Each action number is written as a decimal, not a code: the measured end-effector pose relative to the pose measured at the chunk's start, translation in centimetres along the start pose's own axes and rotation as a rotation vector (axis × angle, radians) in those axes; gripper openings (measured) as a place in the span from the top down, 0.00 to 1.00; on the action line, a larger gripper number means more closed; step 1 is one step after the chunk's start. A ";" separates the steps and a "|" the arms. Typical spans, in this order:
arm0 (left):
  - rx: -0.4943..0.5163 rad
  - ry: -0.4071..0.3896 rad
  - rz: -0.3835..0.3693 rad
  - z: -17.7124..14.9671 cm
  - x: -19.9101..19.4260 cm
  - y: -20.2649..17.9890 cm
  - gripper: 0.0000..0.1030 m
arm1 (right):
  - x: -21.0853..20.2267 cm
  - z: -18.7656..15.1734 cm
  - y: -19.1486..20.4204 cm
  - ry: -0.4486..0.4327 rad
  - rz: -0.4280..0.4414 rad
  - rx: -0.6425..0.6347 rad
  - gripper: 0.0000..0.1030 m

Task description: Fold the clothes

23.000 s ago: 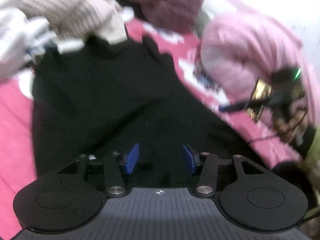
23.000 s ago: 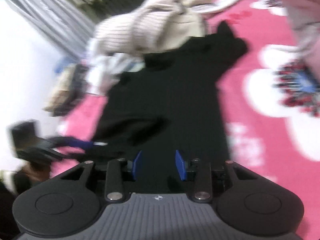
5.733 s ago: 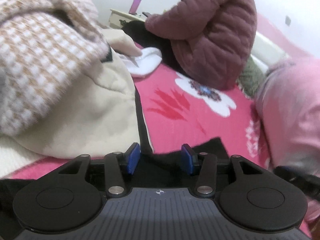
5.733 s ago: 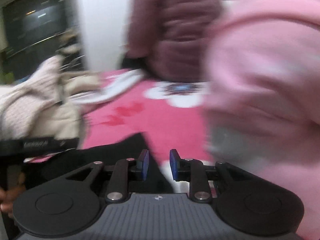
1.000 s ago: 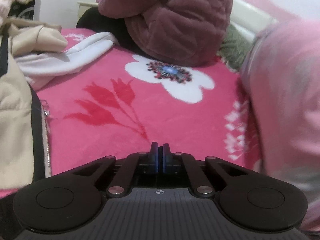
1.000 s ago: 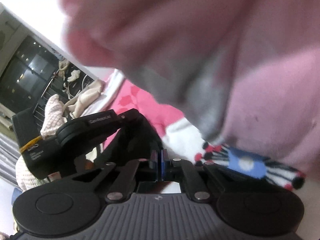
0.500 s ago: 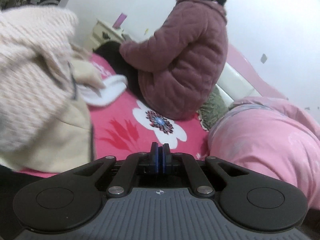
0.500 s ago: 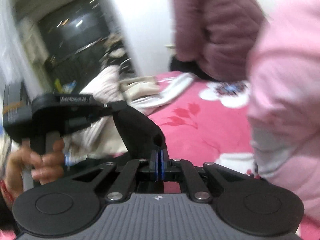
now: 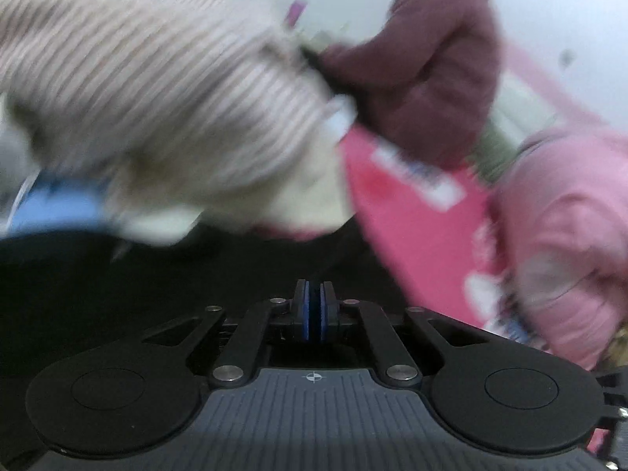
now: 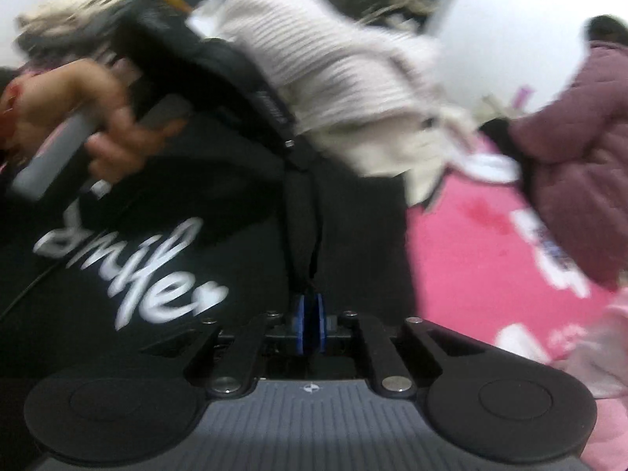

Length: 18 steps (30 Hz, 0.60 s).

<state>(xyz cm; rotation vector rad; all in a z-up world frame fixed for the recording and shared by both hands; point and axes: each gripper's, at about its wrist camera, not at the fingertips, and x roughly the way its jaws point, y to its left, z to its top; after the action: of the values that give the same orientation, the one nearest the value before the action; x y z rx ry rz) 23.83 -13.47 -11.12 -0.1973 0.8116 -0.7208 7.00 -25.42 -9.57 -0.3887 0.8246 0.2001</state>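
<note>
My right gripper (image 10: 310, 324) pinches black top (image 10: 165, 235), lifted mid-fold; left gripper (image 9: 313, 316) closed, contents unclear. Knit pile (image 9: 157, 90) unfolded.

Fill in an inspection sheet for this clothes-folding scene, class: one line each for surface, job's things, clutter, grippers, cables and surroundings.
Surface: pink floral bedspread, partly covered by clothes.
Job's things: black garment with white script lettering, spread ahead of both grippers.
Clutter: cream ribbed knit heaped beyond it; pink bundle at the right; something blue at the left, too blurred to name.
Grippers: left gripper shut, over black cloth, grip unclear; right gripper shut on a strip of the black garment.
Cables: thin line across the garment at far left, right wrist view; unclear.
Surroundings: person in a maroon quilted jacket on the bed; white wall.
</note>
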 end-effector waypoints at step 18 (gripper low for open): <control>0.037 0.012 -0.073 -0.9 1.1 -1.3 0.68 | -3.0 -5.3 -12.4 0.062 0.290 0.835 0.81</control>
<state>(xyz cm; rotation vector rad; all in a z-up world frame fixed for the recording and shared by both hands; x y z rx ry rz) 23.01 -15.08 -11.76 -0.1905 0.8048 -0.8053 5.37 -38.95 -7.40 0.5136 0.9484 0.0974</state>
